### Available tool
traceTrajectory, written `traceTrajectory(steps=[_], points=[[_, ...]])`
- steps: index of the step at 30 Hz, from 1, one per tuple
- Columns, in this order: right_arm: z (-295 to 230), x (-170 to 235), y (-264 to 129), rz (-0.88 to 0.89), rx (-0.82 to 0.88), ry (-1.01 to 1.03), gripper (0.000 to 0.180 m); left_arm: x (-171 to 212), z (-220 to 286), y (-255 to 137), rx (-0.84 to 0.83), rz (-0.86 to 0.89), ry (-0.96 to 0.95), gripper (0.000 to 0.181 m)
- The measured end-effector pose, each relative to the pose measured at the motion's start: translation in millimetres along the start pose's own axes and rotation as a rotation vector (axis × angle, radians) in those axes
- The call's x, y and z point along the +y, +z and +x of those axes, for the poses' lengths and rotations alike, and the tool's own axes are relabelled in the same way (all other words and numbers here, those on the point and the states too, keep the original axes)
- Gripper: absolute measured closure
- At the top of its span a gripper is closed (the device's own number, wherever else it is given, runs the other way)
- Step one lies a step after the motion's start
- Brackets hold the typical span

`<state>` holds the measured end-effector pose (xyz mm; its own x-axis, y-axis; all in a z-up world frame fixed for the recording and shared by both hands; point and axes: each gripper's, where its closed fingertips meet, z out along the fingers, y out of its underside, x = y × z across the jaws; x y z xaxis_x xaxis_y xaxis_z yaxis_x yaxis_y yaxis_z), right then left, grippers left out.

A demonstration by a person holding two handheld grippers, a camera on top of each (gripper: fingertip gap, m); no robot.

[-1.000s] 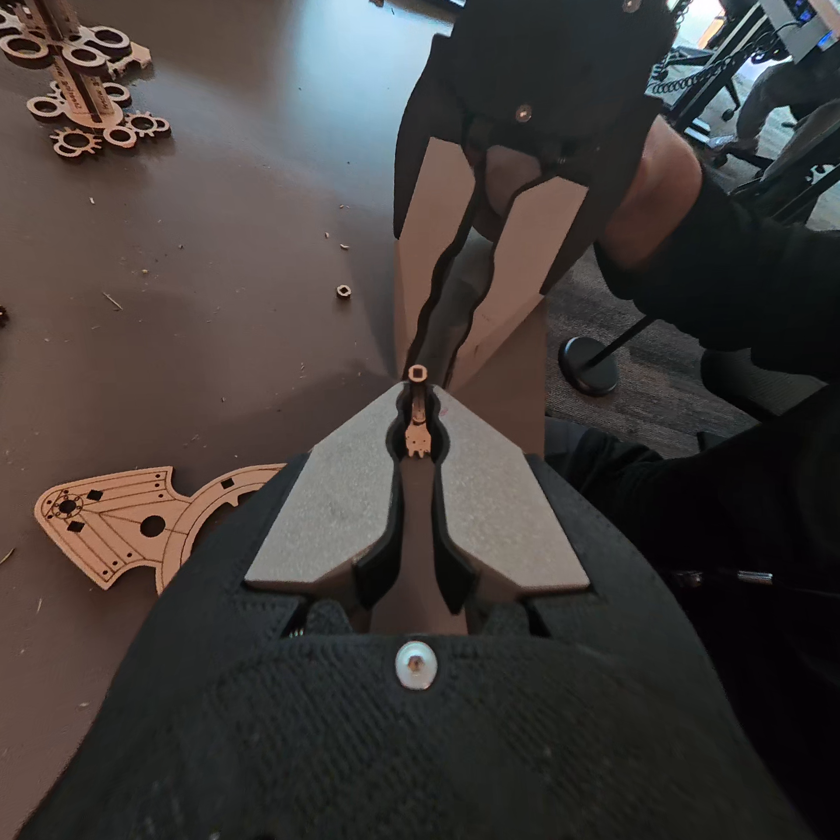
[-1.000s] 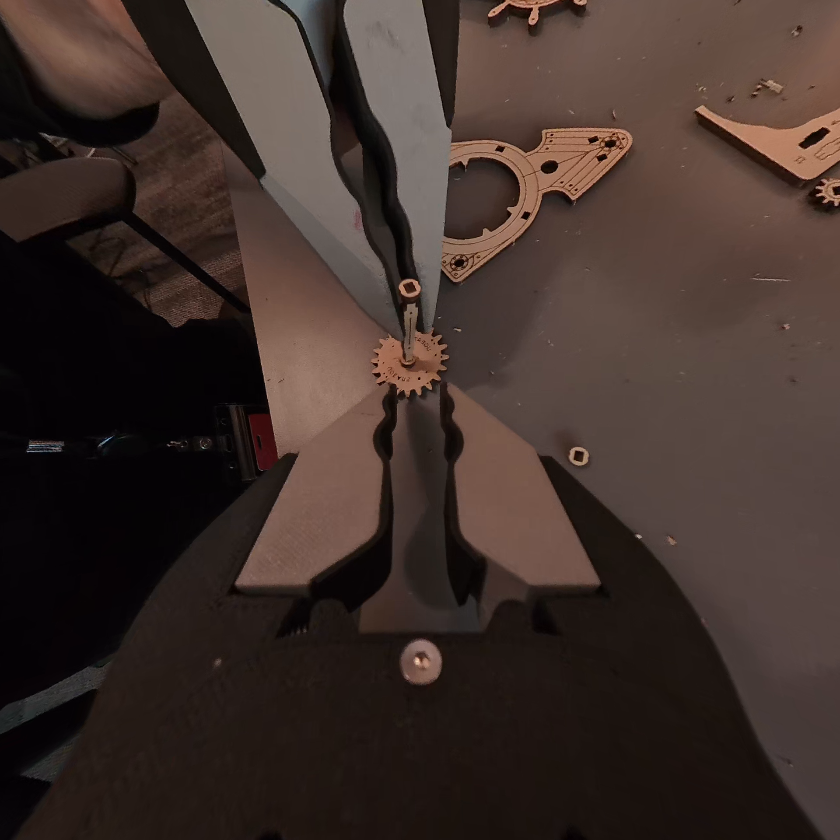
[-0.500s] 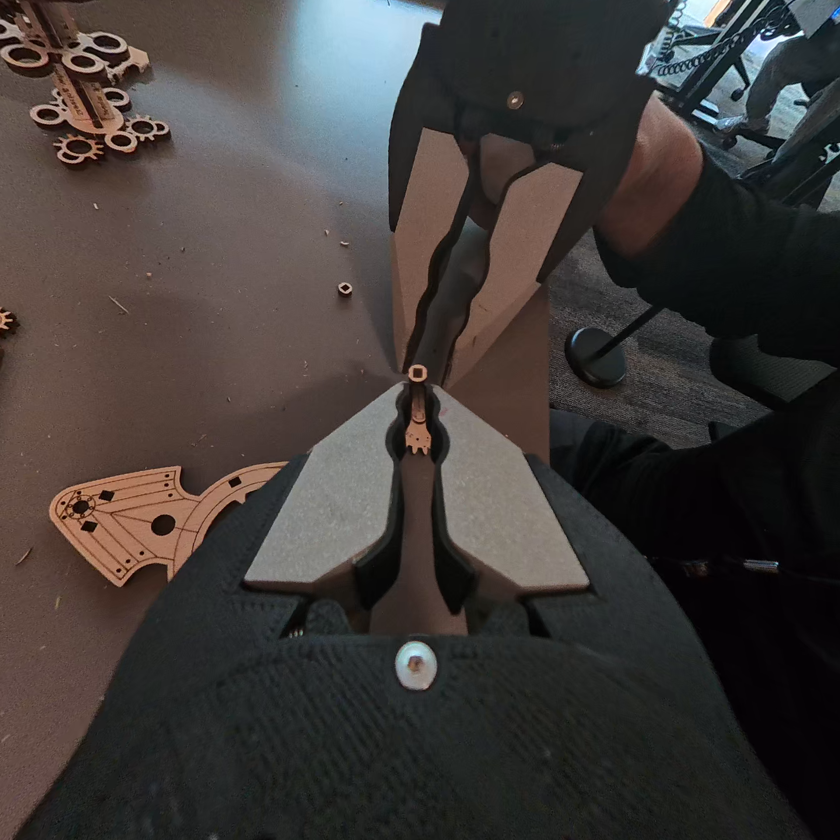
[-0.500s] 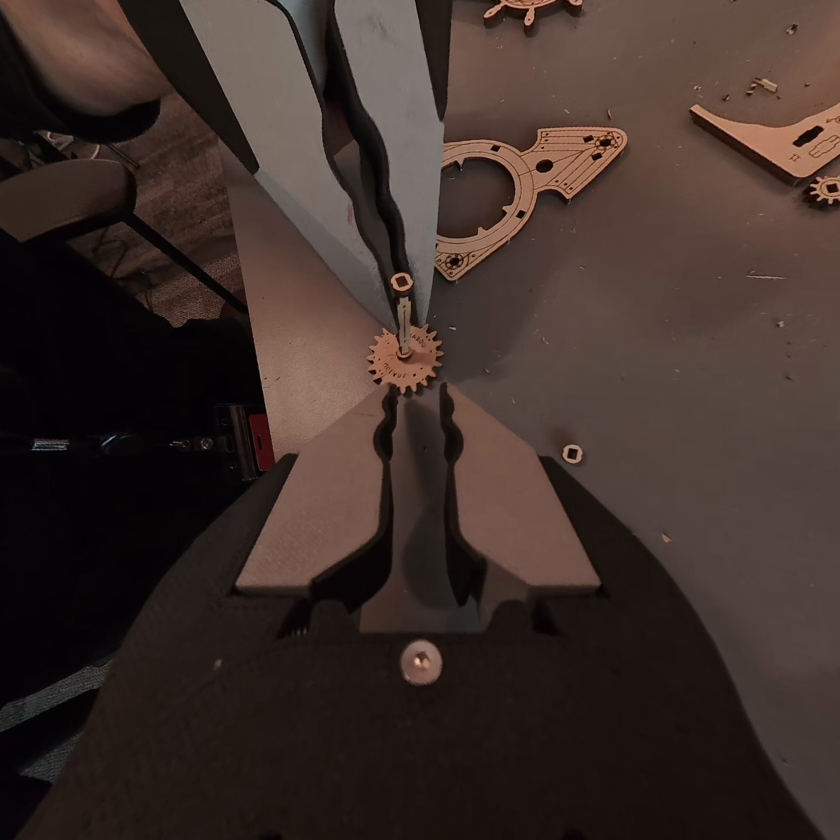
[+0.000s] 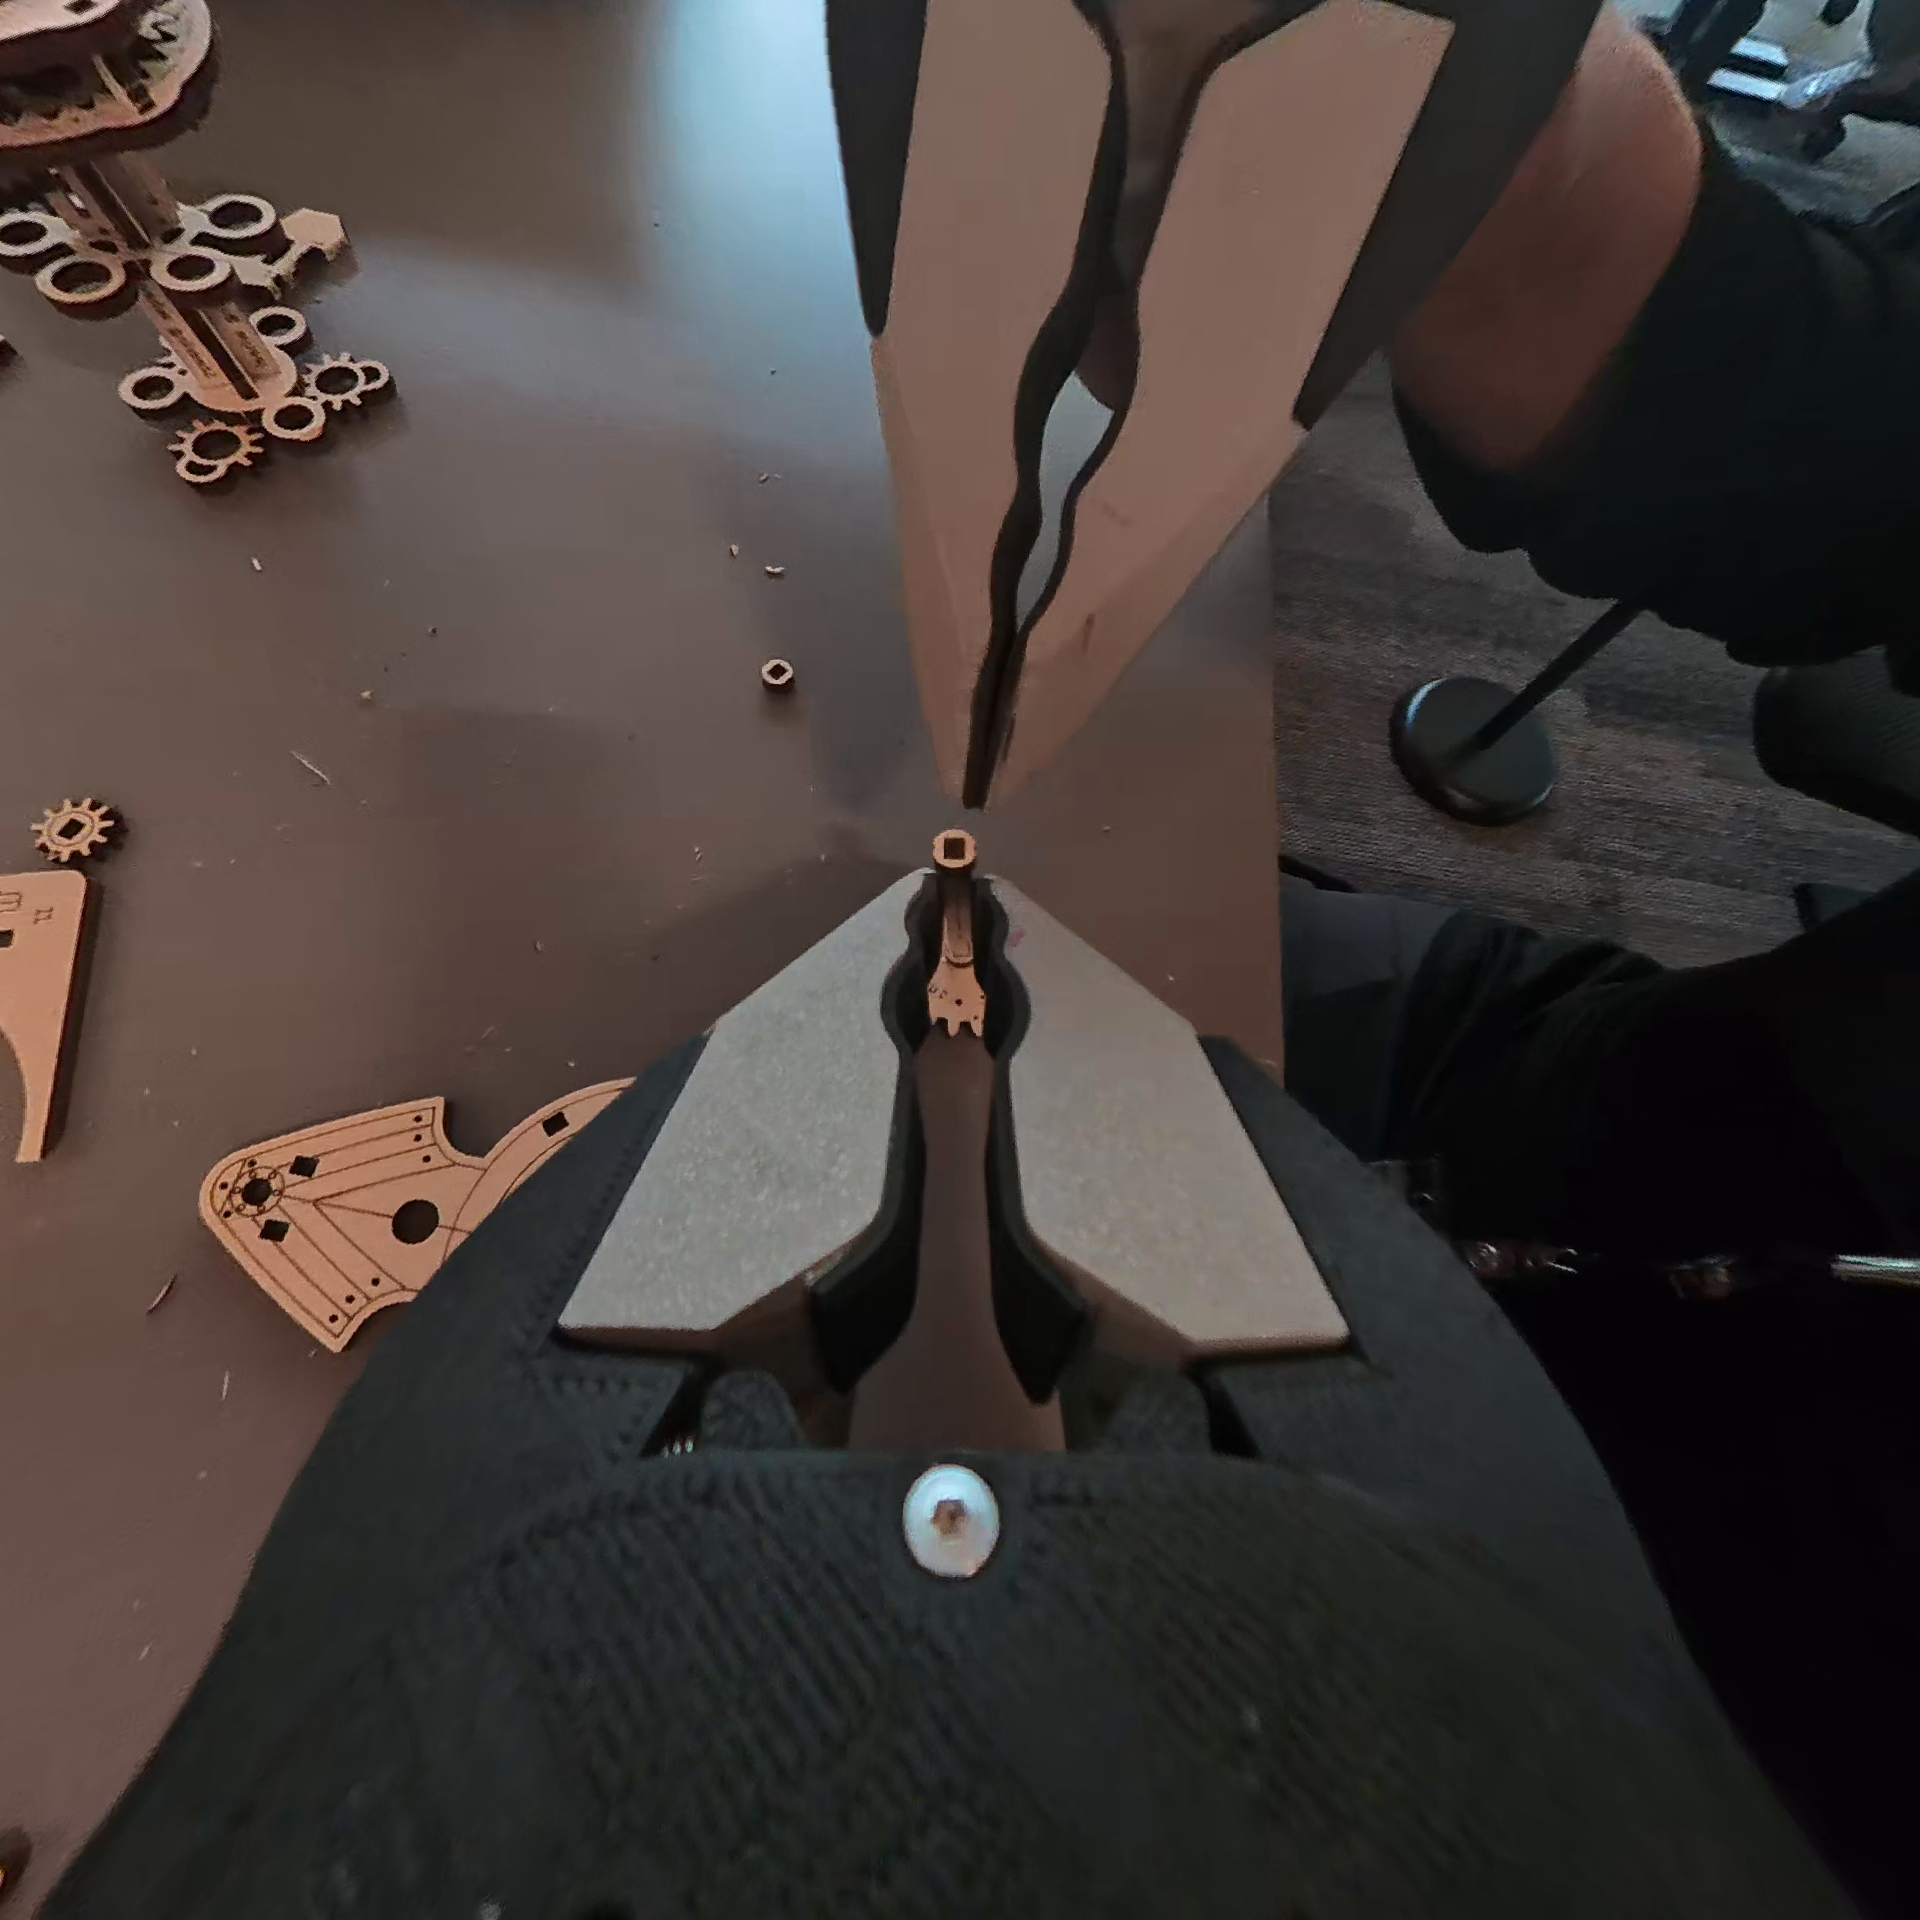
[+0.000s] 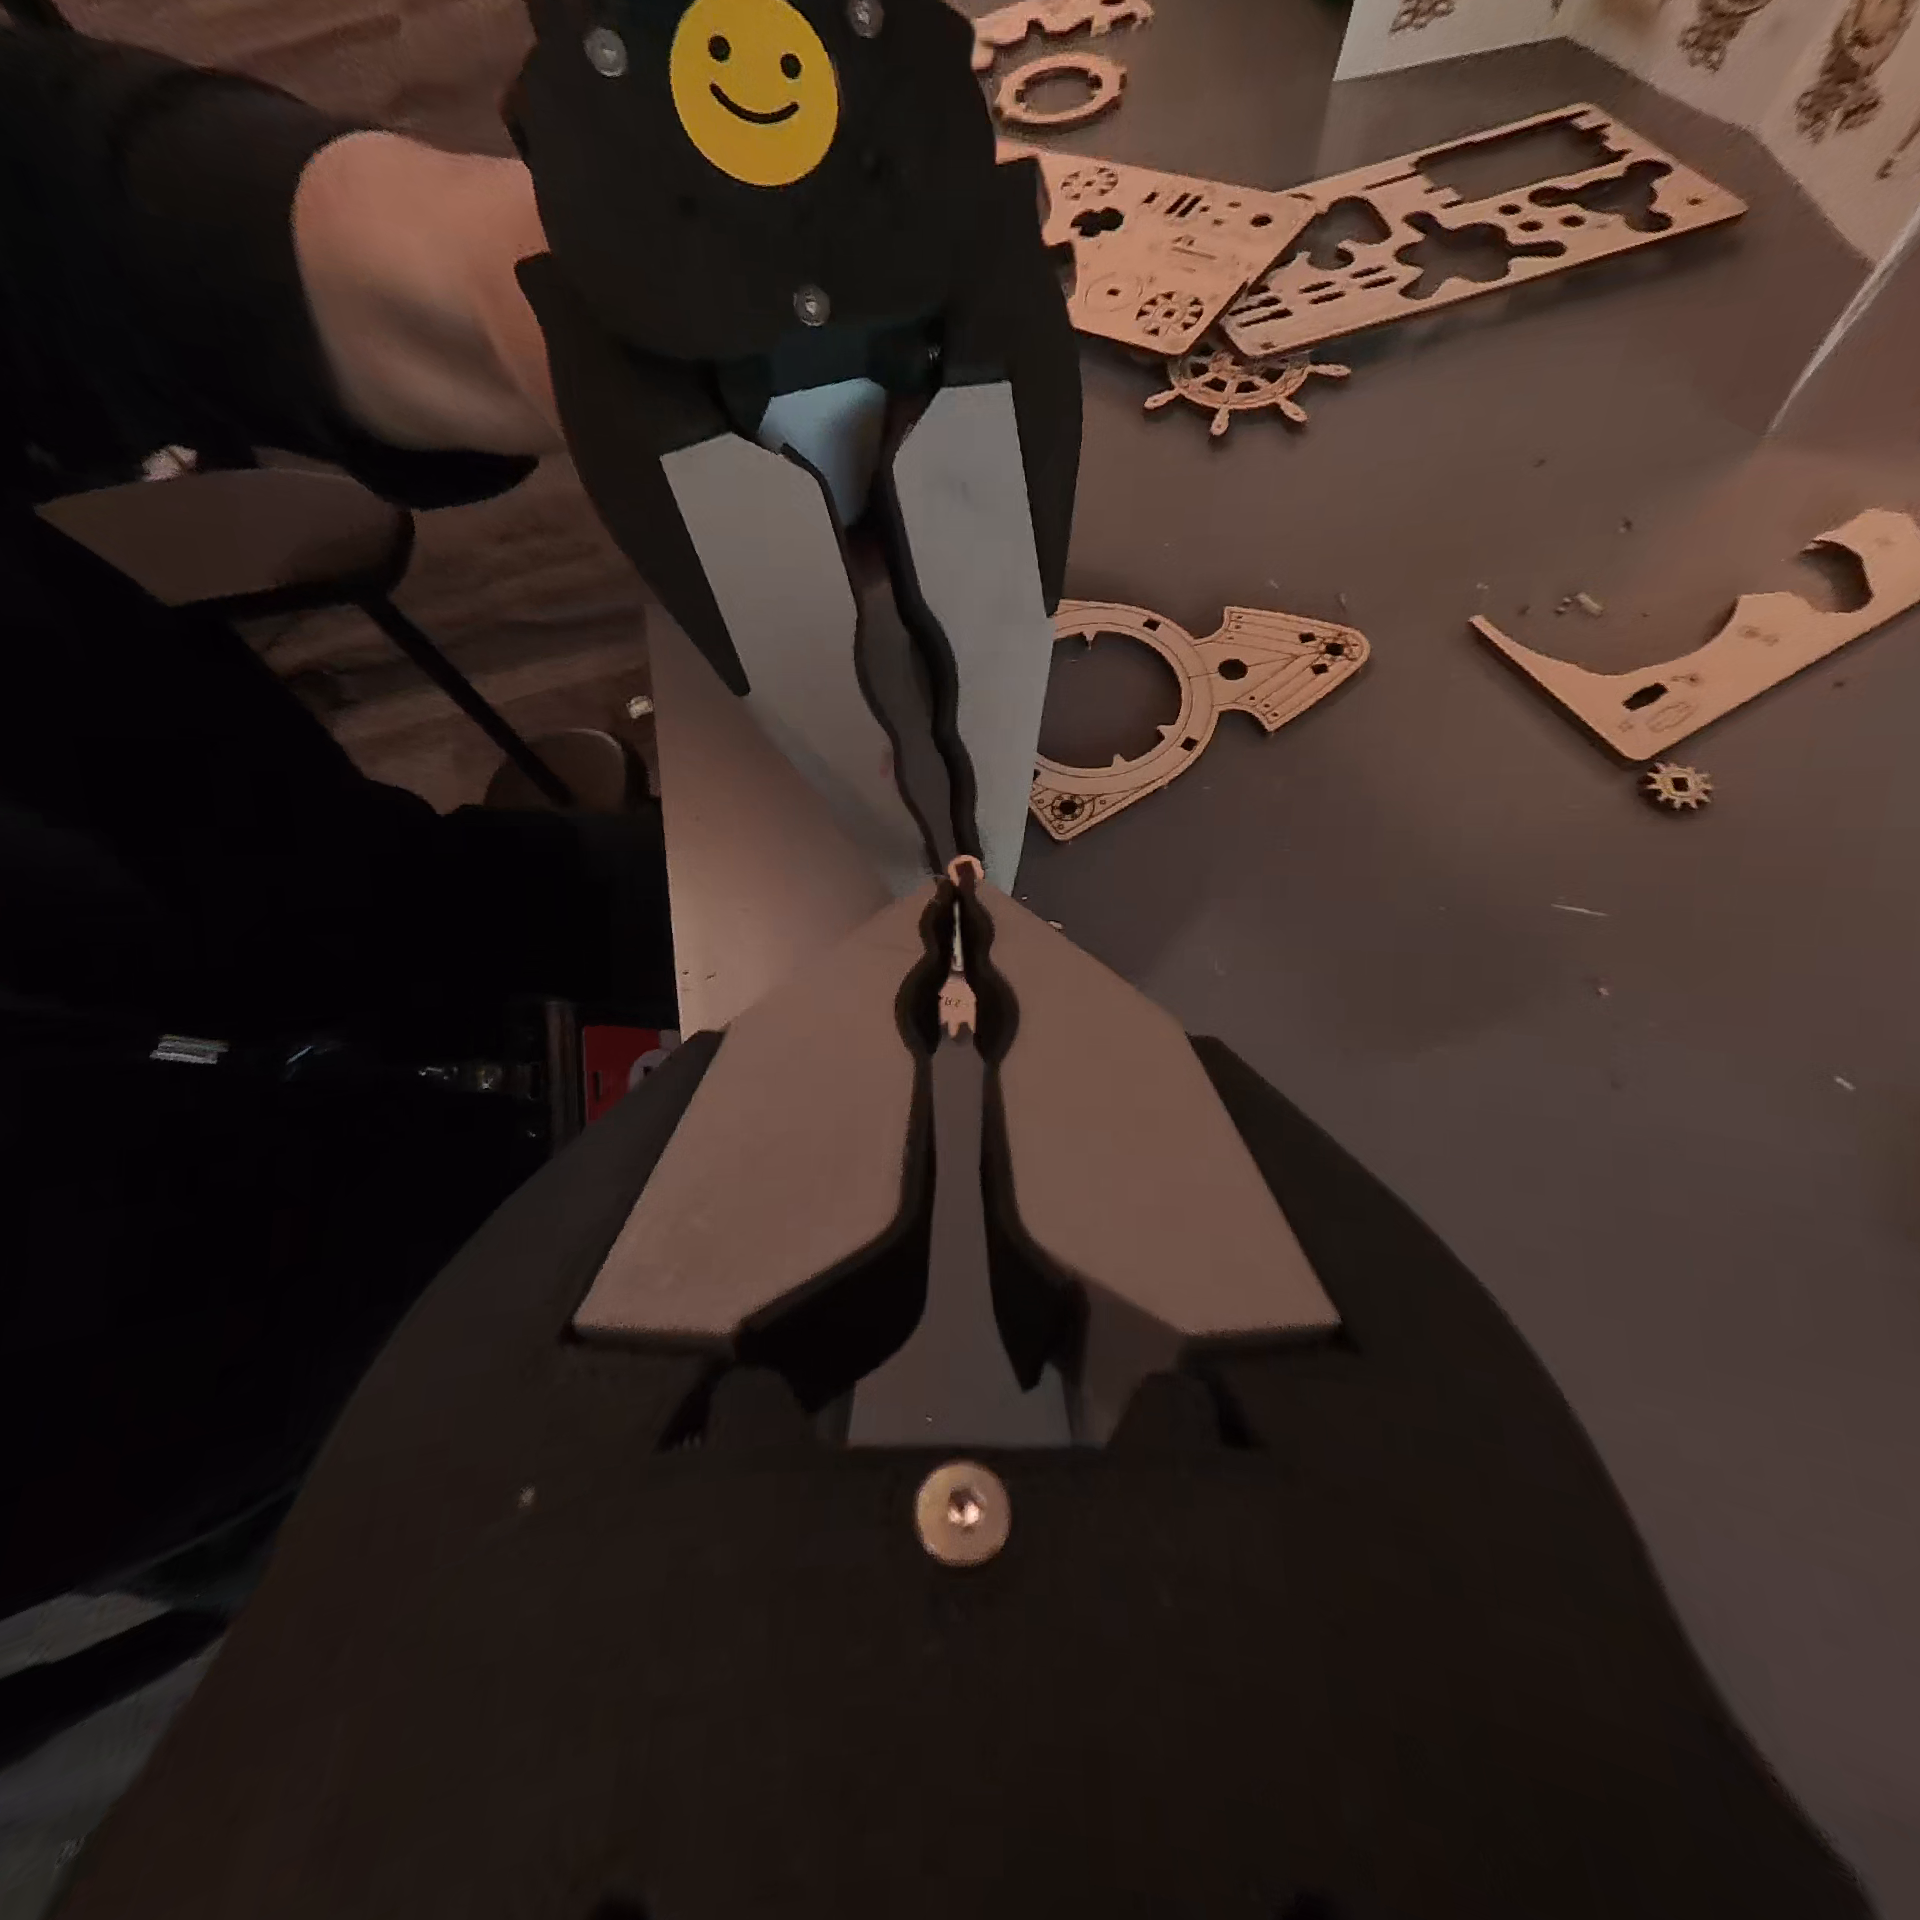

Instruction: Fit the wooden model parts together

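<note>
In the left wrist view my left gripper [image 5: 954, 883] is shut on a thin wooden axle [image 5: 956, 930]. Its small gear [image 5: 956, 1003] sits in the hollow between the fingers, and a square-holed washer [image 5: 954, 850] is at its tip. My right gripper [image 5: 977, 800] points at it from opposite, tips together, a small gap from the washer. In the right wrist view my right gripper [image 6: 961, 894] is likewise closed around an axle with a gear [image 6: 956, 1003] and washer [image 6: 966, 868]. The left gripper [image 6: 961, 857] meets it tip to tip there.
On the dark table lie a ring-shaped wooden plate [image 5: 343, 1216] [image 6: 1195, 707], a part-built model [image 5: 187, 312], a loose washer [image 5: 777, 673], a small gear [image 6: 1675, 787], cut-out sheets [image 6: 1351, 239], a ship's wheel [image 6: 1242, 384] and a curved panel [image 6: 1704, 665]. The table edge and a chair base [image 5: 1475, 748] are at the right. Only a small space, under 4 cm, lies between the two pairs of fingers.
In the right wrist view the gear was face-on ahead of parted fingertips; now it sits edge-on between closed fingers. In the left wrist view the right gripper's tips have drawn slightly off the washer.
</note>
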<state>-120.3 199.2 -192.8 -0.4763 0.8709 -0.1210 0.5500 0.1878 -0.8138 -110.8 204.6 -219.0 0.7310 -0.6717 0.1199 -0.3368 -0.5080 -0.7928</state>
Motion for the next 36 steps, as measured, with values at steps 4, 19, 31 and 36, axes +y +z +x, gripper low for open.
traceTrajectory(steps=[4,19,31,36], points=[[1,-3,5,-0.038,0.012,-0.034,0.18,0,1,1,-0.026,-0.014,0.036,0.177],[2,-10,0,-0.119,0.074,-0.116,0.18,-1,0,1,-0.028,0.047,0.023,0.177],[2,12,6,-0.311,0.125,-0.147,0.18,0,0,1,-0.031,0.065,0.025,0.177],[-3,-15,-5,-0.164,0.125,-0.142,0.18,1,-2,-1,-0.037,0.071,0.02,0.177]])
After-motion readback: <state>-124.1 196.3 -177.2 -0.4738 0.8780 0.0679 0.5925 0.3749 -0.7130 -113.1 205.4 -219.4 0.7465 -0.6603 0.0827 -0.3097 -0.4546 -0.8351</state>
